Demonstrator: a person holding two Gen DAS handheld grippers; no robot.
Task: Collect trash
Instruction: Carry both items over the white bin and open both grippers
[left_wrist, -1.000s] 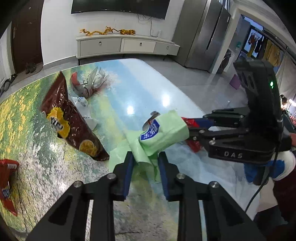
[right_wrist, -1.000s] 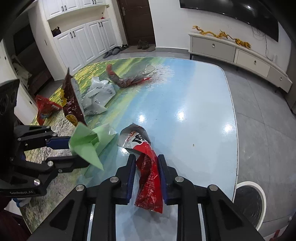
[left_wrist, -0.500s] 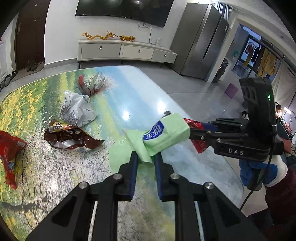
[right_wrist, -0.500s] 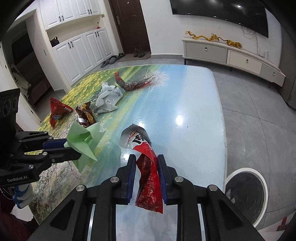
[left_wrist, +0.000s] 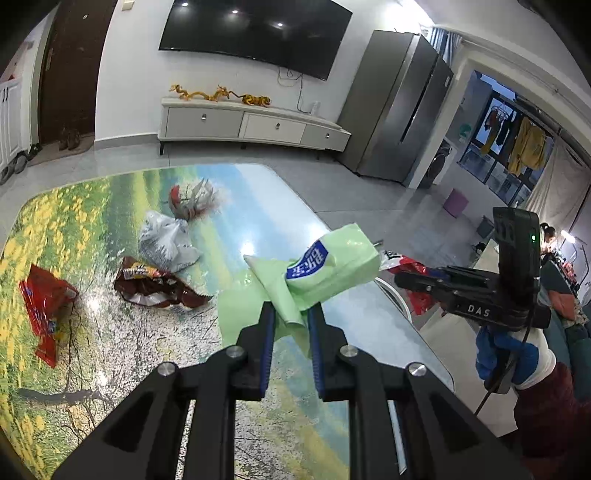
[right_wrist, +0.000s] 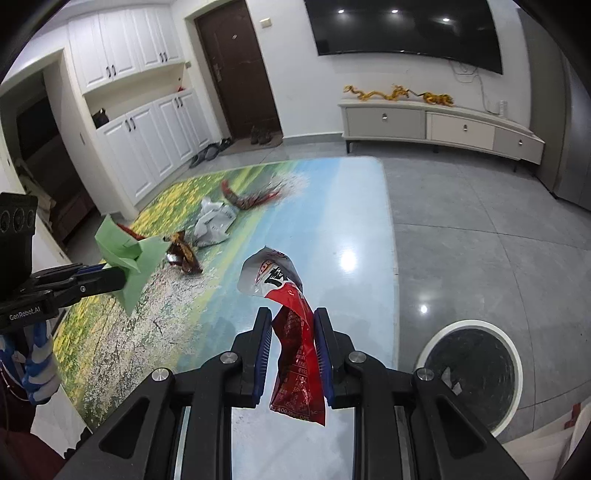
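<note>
My left gripper (left_wrist: 290, 314) is shut on a green tissue wrapper (left_wrist: 325, 269) with a blue label, held above the table; the wrapper also shows in the right wrist view (right_wrist: 129, 254). My right gripper (right_wrist: 293, 325) is shut on a red snack wrapper (right_wrist: 295, 343) with a white torn top, held above the table's right edge; it also shows in the left wrist view (left_wrist: 406, 264). On the table lie a brown chip bag (left_wrist: 155, 288), a white plastic bag (left_wrist: 166, 240), a red packet (left_wrist: 46, 306) and a red-and-silver wrapper (left_wrist: 192, 199).
The landscape-print table (right_wrist: 354, 206) fills the middle. A round white-rimmed bin (right_wrist: 472, 369) stands on the grey floor right of the table, below my right gripper. A TV cabinet (right_wrist: 436, 125) and white cupboards (right_wrist: 140, 147) line the walls.
Both grippers have risen with their wrappers, so the table looks farther away. The brown chip bag has dropped from upright to lying flat. The bin has come further into the right wrist view.
</note>
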